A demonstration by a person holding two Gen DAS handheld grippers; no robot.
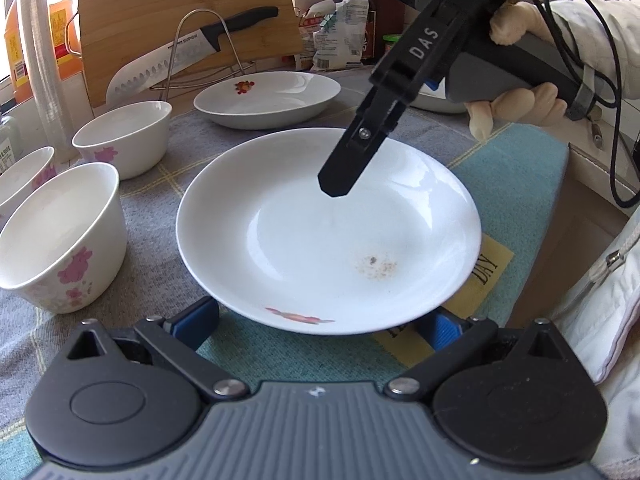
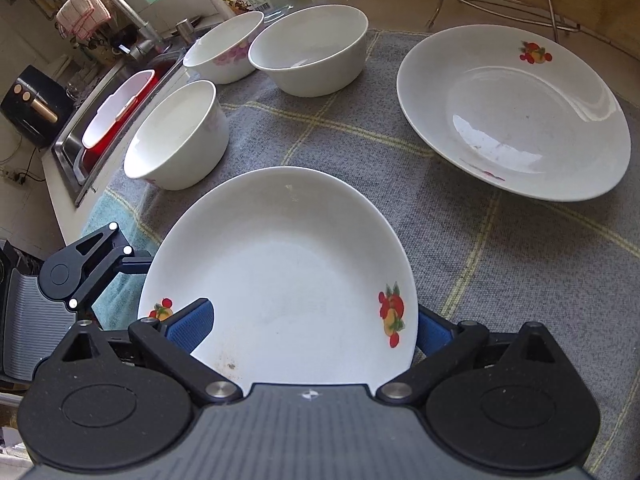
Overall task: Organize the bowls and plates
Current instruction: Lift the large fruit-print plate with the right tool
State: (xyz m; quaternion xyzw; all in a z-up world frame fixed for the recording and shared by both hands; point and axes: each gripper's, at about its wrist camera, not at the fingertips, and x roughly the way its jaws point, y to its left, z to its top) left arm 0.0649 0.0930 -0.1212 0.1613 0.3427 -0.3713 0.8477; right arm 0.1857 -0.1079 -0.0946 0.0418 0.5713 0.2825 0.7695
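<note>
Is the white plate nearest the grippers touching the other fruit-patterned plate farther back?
Apart. The right wrist view shows a wide strip of gray checked cloth between the near plate and the far plate.

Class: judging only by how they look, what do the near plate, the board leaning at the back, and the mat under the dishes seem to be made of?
Near plate: probably glazed ceramic; white, glossy, with sharp window reflections.
Board: likely bamboo or wood; tan, matte, streaky grain.
Mat: woven cloth; visible weave, dull grey with pale check lines.
</note>
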